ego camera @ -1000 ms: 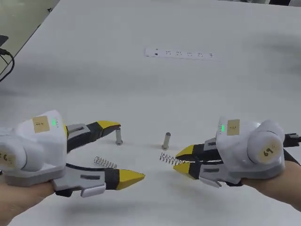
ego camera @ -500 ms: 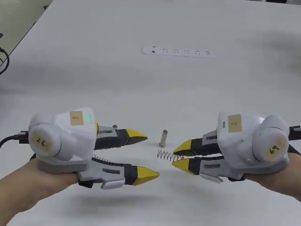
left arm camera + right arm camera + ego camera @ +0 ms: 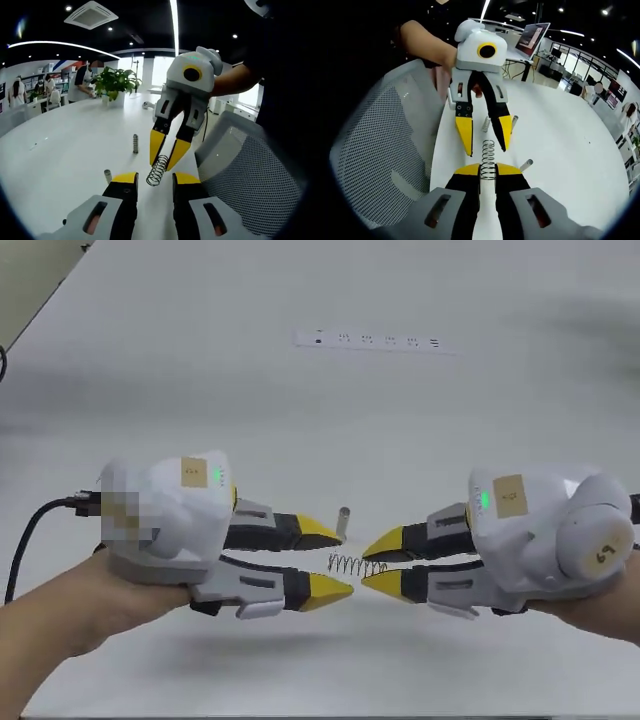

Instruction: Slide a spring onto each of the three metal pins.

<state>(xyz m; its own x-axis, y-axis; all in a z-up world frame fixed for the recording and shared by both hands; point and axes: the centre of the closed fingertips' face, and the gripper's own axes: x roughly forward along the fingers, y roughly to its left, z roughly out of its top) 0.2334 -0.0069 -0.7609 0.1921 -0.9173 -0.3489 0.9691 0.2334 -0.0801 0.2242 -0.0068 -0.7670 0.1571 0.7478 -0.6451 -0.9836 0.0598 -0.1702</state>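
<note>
We found the right gripper (image 3: 372, 564) with its jaws clenched almost together on 1 end of a spring (image 3: 348, 563). The rest of the coil stuck out straight toward the left gripper (image 3: 337, 562). The left gripper's jaws stood apart, 1 yellow tip on each side of the spring's free end. In the right gripper view the coil's far end lay in the gap between those 2 tips, and we could not tell whether either tip touched it.

1 bare metal pin (image 3: 343, 523) stood upright on the white tabletop (image 3: 300, 430) just behind the spring, between the 2 grippers. From the right gripper view we also made out a farther pin (image 3: 514, 120) and, beside it, a second spring (image 3: 485, 124) lying loose on the tabletop under the left gripper. A power strip (image 3: 365, 340) lay well beyond, across the tabletop.

Against the picture from 0.5 s before, the left gripper had closed in on the right one: its tips, then short of the coil, now straddled it, and the gap between them looked narrower (though the headset had shifted too). 1.0 s before, it had sat far to the left with its jaws spread wide around the loose spring. The right gripper had kept its grip on the spring throughout.
</note>
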